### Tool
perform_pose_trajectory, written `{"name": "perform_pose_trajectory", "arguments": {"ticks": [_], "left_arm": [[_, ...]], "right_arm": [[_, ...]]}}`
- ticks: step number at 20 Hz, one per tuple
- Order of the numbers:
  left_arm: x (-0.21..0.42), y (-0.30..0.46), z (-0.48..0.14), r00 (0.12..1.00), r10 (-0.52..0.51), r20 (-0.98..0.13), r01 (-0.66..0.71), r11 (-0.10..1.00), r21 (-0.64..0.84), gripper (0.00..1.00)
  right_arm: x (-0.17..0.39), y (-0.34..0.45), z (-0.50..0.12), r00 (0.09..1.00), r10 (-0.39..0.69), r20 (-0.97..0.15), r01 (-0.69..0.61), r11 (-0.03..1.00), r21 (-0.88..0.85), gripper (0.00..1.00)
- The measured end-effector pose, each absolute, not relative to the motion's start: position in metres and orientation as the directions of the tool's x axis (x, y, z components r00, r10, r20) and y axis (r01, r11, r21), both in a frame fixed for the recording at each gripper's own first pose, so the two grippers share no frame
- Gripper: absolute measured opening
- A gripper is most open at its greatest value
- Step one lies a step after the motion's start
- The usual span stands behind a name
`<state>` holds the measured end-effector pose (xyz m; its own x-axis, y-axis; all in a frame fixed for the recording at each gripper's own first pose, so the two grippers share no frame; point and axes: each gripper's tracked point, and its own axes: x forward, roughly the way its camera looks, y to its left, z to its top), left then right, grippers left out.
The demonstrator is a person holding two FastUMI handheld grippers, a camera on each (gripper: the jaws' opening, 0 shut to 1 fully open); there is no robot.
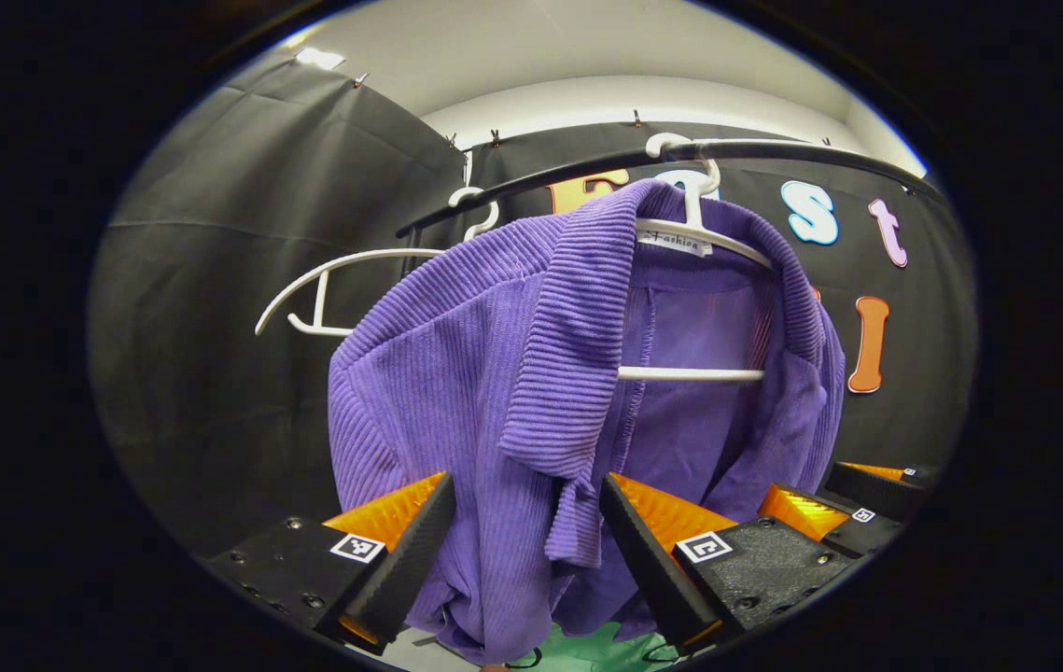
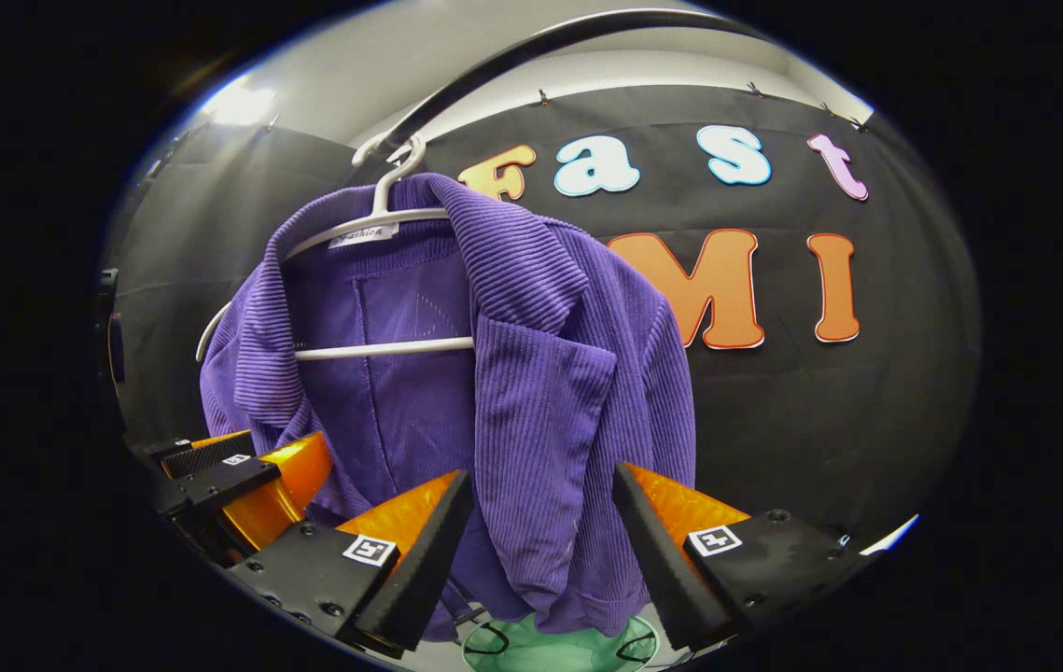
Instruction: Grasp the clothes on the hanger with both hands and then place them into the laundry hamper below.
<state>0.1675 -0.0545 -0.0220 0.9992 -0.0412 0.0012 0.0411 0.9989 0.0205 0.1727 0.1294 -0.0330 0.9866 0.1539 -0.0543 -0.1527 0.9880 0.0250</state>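
Note:
A purple ribbed jacket [image 1: 456,373] hangs on a white hanger [image 1: 690,229] from a dark rail [image 1: 587,173]. In the left gripper view my left gripper [image 1: 526,537] is open, and the jacket's left front panel and lapel hang between its fingers. In the right gripper view the same jacket [image 2: 531,401] hangs on its hanger [image 2: 382,219]; my right gripper [image 2: 540,532] is open around the right front panel. Each view also catches the other gripper off to the side [image 1: 830,509] [image 2: 242,476]. A green hamper [image 2: 559,649] shows below the jacket's hem.
A second, empty white hanger [image 1: 335,280] hangs on the rail to the left of the jacket. Black cloth walls close the booth behind and to the sides. A strip of pale floor [image 1: 410,644] lies beside the hamper [image 1: 587,649].

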Motion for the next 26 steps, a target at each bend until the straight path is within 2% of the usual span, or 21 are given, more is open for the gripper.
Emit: {"name": "perform_pose_trajectory", "arguments": {"ticks": [6,9,10,12,16,18,20,22,23,24,26], "left_arm": [[0.189,-0.048,-0.021,1.000,0.014,0.017,-0.015,0.999,0.036,0.98],[0.192,-0.044,-0.020,0.999,0.038,0.025,-0.040,0.998,0.049,0.83],[0.194,-0.043,-0.020,0.999,0.040,0.026,-0.041,0.998,0.055,0.79],[0.197,-0.040,-0.019,0.999,0.041,0.033,-0.043,0.997,0.061,0.70],[0.192,-0.037,-0.017,0.998,0.046,0.040,-0.049,0.997,0.060,0.43],[0.189,-0.033,-0.013,0.997,0.062,0.052,-0.066,0.994,0.091,0.31],[0.189,-0.033,-0.013,0.997,0.057,0.051,-0.062,0.993,0.103,0.14],[0.183,-0.035,-0.014,0.998,0.040,0.040,-0.045,0.993,0.111,0.09],[0.181,-0.035,-0.012,0.998,0.037,0.042,-0.042,0.990,0.133,0.06],[0.178,-0.035,-0.011,0.998,0.031,0.047,-0.038,0.988,0.151,0.06],[0.171,-0.037,-0.013,0.999,0.004,0.034,-0.009,0.987,0.163,0.02]], "right_arm": [[0.201,0.134,-0.033,0.992,0.120,-0.031,-0.119,0.993,0.019,0.98],[0.213,0.137,-0.035,0.995,0.102,-0.024,-0.101,0.995,0.019,0.98],[0.216,0.138,-0.036,0.995,0.095,-0.022,-0.095,0.995,0.015,0.89],[0.224,0.133,-0.036,0.997,0.079,-0.013,-0.079,0.997,0.004,0.89],[0.222,0.138,-0.033,0.995,0.097,-0.010,-0.097,0.995,0.010,0.81],[0.221,0.134,-0.030,0.996,0.090,-0.008,-0.090,0.996,0.001,0.63],[0.217,0.131,-0.029,0.996,0.090,-0.007,-0.090,0.996,-0.003,0.46],[0.210,0.123,-0.024,0.997,0.072,0.003,-0.072,0.997,-0.009,0.28],[0.208,0.122,-0.022,0.997,0.072,0.000,-0.072,0.997,-0.014,0.23],[0.209,0.119,-0.023,0.998,0.070,-0.002,-0.070,0.997,-0.022,0.09],[0.195,0.107,-0.012,0.999,0.050,0.008,-0.050,0.998,-0.032,0.09]]}}
